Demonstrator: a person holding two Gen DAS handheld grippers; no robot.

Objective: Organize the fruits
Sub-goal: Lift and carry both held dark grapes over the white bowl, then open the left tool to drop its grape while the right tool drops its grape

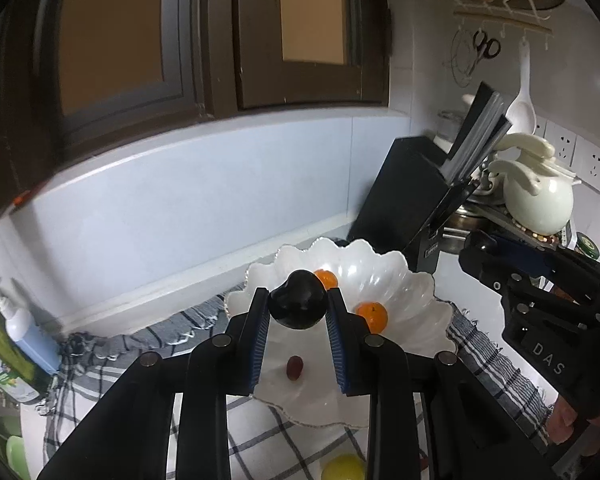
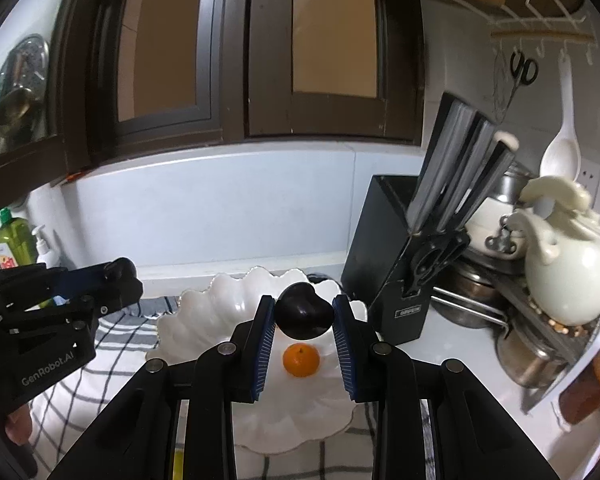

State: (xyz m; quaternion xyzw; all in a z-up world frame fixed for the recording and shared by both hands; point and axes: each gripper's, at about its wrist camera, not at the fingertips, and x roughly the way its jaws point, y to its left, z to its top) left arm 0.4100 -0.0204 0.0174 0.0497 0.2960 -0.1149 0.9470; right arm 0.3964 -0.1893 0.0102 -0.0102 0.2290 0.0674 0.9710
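A white scalloped bowl sits on a checked cloth; it also shows in the right wrist view. My left gripper is shut on a dark plum and holds it above the bowl. My right gripper is shut on another dark plum, also above the bowl. In the bowl lie two small oranges and a red grape. One orange shows in the right wrist view. A yellow fruit lies on the cloth near the bowl's front.
A black knife block stands right behind the bowl, with a white teapot and metal pots beyond. Soap bottles stand at the left by the tiled wall. The other gripper's body is to the right.
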